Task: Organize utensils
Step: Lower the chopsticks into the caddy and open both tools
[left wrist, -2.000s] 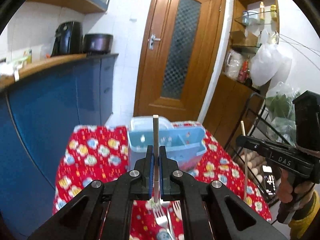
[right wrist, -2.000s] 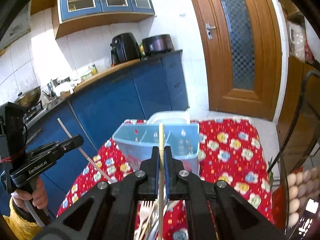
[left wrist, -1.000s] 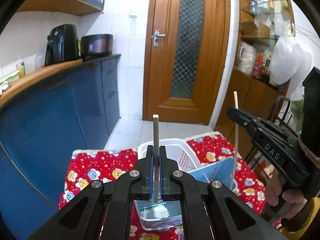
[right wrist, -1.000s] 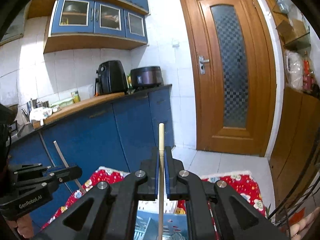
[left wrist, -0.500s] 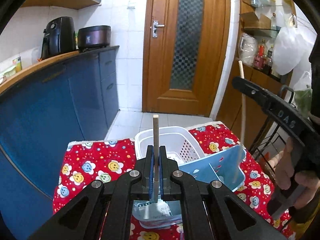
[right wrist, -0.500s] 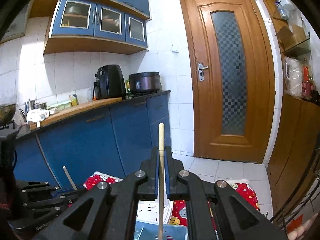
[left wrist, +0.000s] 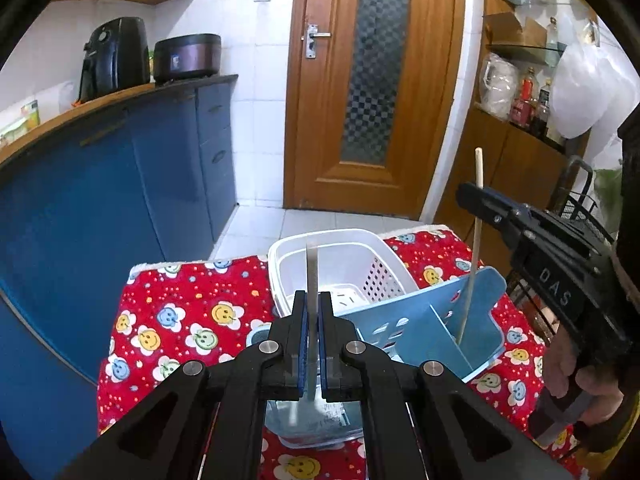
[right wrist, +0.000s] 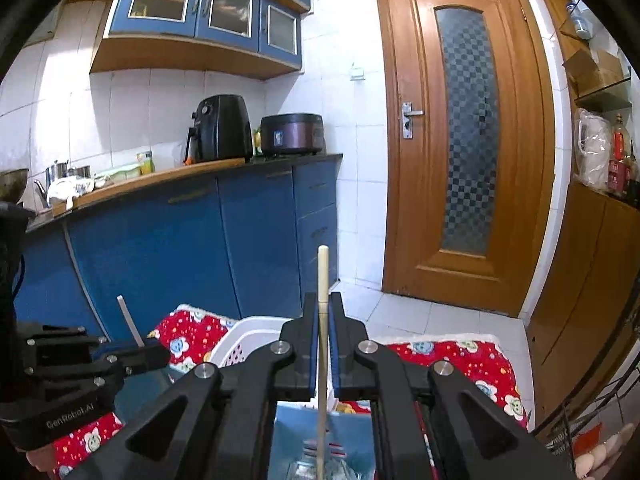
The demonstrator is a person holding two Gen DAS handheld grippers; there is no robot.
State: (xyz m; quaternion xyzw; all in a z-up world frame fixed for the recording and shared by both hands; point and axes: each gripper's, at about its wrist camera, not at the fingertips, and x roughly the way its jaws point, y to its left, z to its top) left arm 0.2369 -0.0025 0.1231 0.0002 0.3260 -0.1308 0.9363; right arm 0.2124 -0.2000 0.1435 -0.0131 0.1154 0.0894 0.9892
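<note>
Wooden chopsticks, one clamped upright in each gripper: left gripper (left wrist: 312, 340) and right gripper (right wrist: 323, 344) hold theirs above the blue caddy (left wrist: 432, 320) at the table's far edge; insertion underway, next a straight descent.

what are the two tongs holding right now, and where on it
Each grips one chopstick upright. The left tongs pinch the grey chopstick around mid-shaft; the right tongs pinch the wooden chopstick below its top end.
</note>
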